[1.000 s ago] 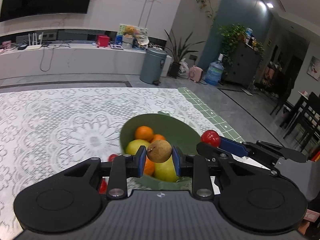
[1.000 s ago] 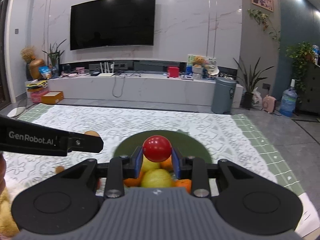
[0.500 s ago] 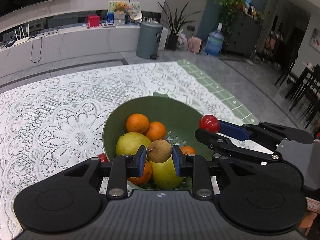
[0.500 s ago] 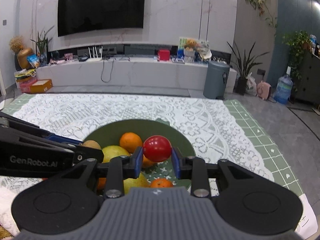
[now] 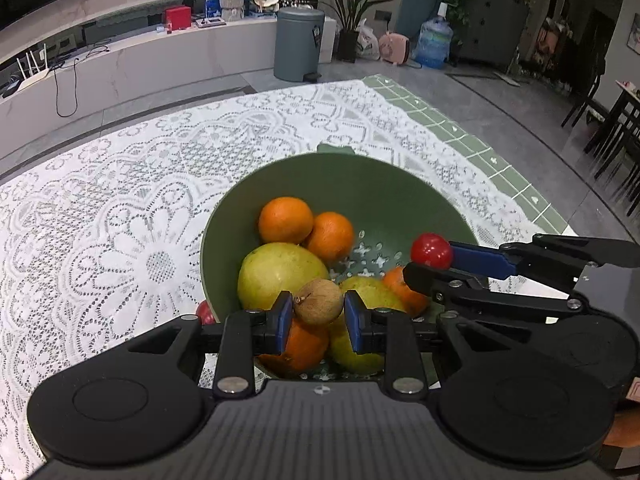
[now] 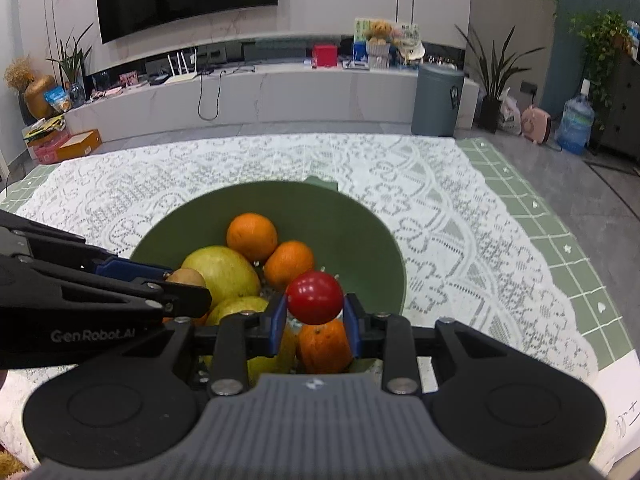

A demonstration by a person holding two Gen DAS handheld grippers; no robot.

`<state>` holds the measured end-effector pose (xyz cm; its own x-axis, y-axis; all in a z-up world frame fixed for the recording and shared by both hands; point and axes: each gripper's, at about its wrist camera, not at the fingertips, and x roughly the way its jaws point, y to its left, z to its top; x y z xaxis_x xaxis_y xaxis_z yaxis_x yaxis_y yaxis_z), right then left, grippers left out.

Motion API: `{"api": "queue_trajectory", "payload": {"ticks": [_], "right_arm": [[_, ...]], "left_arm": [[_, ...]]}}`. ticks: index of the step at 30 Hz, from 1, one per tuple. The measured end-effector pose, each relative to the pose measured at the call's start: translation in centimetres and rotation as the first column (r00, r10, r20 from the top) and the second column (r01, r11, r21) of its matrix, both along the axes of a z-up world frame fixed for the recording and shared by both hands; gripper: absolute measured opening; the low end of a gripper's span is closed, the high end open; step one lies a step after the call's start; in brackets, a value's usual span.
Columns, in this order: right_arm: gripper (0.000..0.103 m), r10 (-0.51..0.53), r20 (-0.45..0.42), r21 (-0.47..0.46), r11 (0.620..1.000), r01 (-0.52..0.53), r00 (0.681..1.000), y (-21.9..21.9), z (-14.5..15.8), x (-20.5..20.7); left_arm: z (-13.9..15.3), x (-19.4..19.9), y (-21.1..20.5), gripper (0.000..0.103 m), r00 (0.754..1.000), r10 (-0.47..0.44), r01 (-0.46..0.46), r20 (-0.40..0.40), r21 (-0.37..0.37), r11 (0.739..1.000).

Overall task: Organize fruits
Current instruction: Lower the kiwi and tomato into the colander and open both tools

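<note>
A green bowl (image 5: 384,196) (image 6: 360,216) on the lace tablecloth holds several oranges (image 5: 285,219) (image 6: 252,236) and yellow-green fruits (image 5: 280,272) (image 6: 220,272). My left gripper (image 5: 318,310) is shut on a small brown round fruit (image 5: 319,302), hanging over the bowl's near side. My right gripper (image 6: 315,309) is shut on a small red fruit (image 6: 315,297) (image 5: 431,251), also above the bowl, over an orange (image 6: 324,344). Each gripper shows from the side in the other's view. Another red fruit (image 5: 205,312) peeks out on the cloth beside the bowl's left wall.
The white lace cloth (image 5: 120,208) covers a green checked mat (image 6: 560,248). Behind stand a low TV bench (image 6: 240,92), a grey bin (image 6: 436,100), plants and a water jug (image 6: 574,124). White paper (image 6: 624,412) lies at the table's right front.
Both grippers have moved forward and down over the bowl, tilting more steeply, each still holding its fruit. The bowl now looks larger and its contents are plainly seen.
</note>
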<state>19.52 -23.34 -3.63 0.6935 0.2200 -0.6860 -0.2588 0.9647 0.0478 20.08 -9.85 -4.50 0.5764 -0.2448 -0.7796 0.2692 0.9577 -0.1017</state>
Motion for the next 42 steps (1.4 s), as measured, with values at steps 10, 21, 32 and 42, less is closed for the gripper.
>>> {"api": "queue_trajectory", "payload": {"ticks": [10, 21, 32, 42], "right_arm": [[0.028, -0.008, -0.045, -0.015, 1.000, 0.007, 0.999, 0.1, -0.5, 0.3], [0.030, -0.010, -0.037, -0.013, 1.000, 0.010, 0.999, 0.0, -0.3, 0.1], [0.066, -0.011, 0.017, 0.003, 1.000, 0.011, 1.000, -0.1, 0.4, -0.7], [0.081, -0.033, 0.098, 0.007, 0.999, 0.032, 0.995, -0.4, 1.2, -1.9]], "left_arm": [[0.0, 0.4, -0.3, 0.031, 1.000, -0.010, 0.010, 0.001, 0.023, 1.000], [0.3, 0.5, 0.0, 0.031, 1.000, 0.002, -0.002, 0.012, -0.023, 1.000], [2.0, -0.6, 0.2, 0.057, 0.998, 0.024, -0.021, 0.061, -0.052, 0.998], [3.8, -3.2, 1.9, 0.063, 0.987, 0.101, -0.089, 0.122, -0.098, 0.991]]}}
